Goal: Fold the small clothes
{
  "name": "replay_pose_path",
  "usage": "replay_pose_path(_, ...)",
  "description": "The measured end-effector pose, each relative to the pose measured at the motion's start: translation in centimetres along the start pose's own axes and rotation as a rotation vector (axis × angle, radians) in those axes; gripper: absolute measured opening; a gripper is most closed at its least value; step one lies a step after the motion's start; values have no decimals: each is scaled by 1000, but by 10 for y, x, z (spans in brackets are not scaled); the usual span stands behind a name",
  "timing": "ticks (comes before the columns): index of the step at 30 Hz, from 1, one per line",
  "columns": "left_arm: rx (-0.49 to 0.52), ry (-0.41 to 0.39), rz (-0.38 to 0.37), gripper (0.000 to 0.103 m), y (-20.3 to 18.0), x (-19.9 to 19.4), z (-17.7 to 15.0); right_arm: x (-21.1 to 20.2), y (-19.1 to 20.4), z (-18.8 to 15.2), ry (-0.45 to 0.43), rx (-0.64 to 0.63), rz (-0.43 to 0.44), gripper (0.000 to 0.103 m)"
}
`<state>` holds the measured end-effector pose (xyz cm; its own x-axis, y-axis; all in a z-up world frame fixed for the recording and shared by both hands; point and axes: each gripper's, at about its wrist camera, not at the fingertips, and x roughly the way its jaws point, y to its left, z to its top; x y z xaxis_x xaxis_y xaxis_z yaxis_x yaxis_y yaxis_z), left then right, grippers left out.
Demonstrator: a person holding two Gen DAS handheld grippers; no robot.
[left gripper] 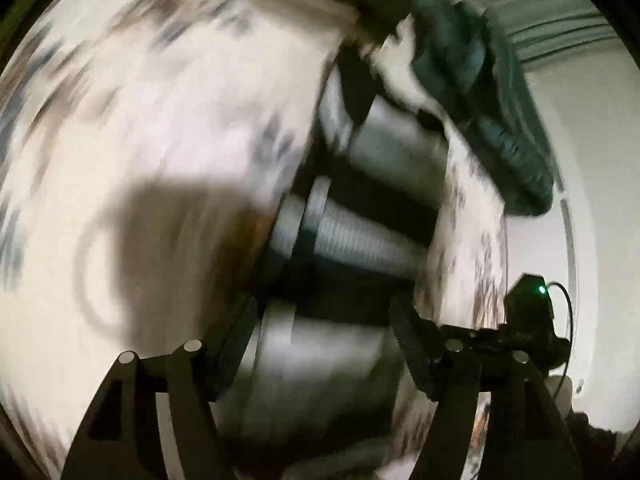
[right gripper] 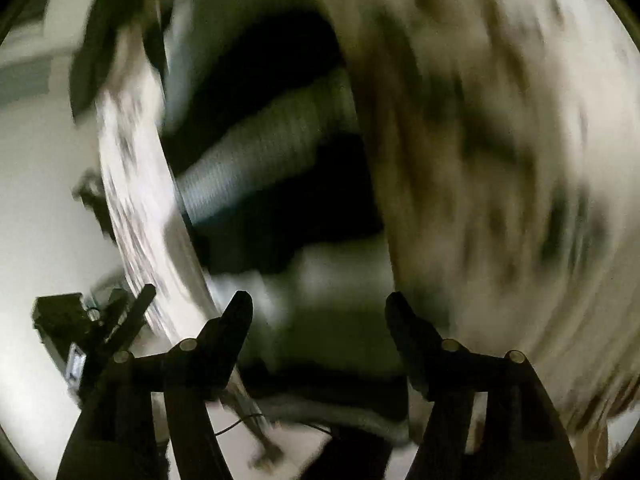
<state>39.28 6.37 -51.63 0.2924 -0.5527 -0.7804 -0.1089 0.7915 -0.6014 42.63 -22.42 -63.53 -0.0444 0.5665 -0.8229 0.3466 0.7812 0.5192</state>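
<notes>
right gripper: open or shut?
Open. In the right wrist view the right gripper has its two fingertips wide apart, and nothing is pinched between them; the striped garment lies beyond, blurred.

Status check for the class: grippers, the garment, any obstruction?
Right gripper open, empty. Left gripper apparently open, blurred. Striped garment lies ahead on patterned cloth. Dark garment beyond, not blocking.

I see a grey ribbed hose (left gripper: pixel 360 240) crossing a dark gap, with a white wall (left gripper: pixel 592 160) to one side.
</notes>
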Motion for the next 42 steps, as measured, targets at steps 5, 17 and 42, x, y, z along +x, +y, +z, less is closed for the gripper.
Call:
replay_pose_path(5, 105, -43, -31, 66, -20, 70, 118, -40, 25, 112, -233, -9, 32, 71)
replay_pose_path(17, 259, -73, -36, 12, -45, 148, 195, -49, 43, 249, -332, 65, 132, 4)
replay_pose_path(42, 59, 3, 27, 67, 13, -39, -35, 72, 4, -76, 204, -109, 43, 52)
